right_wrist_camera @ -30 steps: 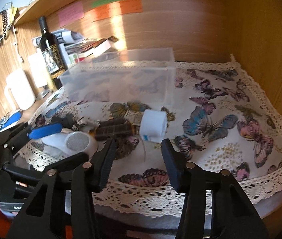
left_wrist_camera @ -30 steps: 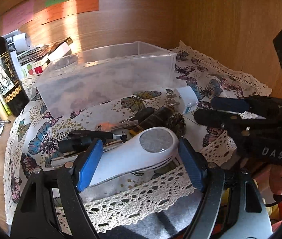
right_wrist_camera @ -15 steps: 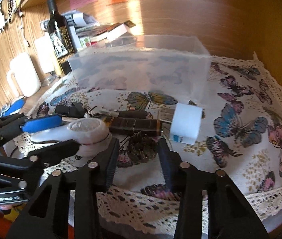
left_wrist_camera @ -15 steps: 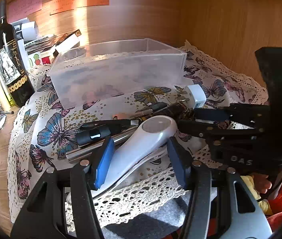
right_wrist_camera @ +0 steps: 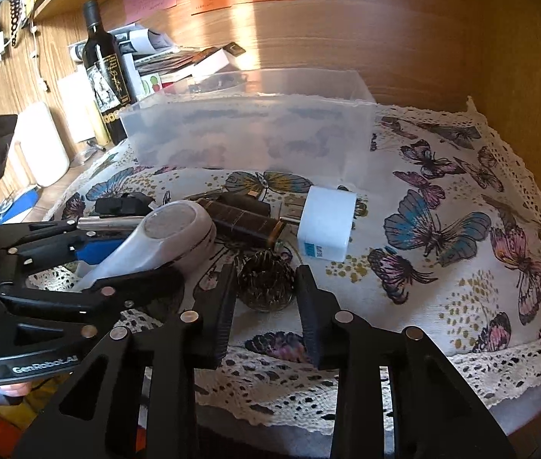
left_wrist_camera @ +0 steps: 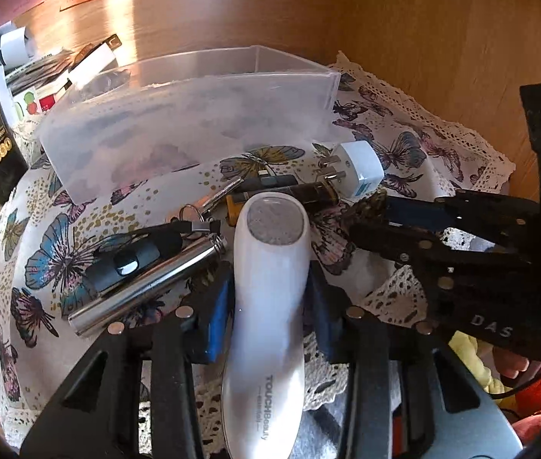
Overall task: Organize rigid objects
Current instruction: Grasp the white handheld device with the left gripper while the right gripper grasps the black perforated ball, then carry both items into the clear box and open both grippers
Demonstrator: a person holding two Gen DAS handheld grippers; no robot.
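Grasping looks under way: left gripper clamps the white handheld device between its blue pads, right gripper straddles the dark spiky ornament unclosed, and next both loads need lifting toward the clear bin beyond the fingertips.

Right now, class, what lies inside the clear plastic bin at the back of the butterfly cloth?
Through the frosted walls of the clear plastic bin only blurred butterfly print of the cloth shows. No object is visible inside, but its floor is hidden from both views.
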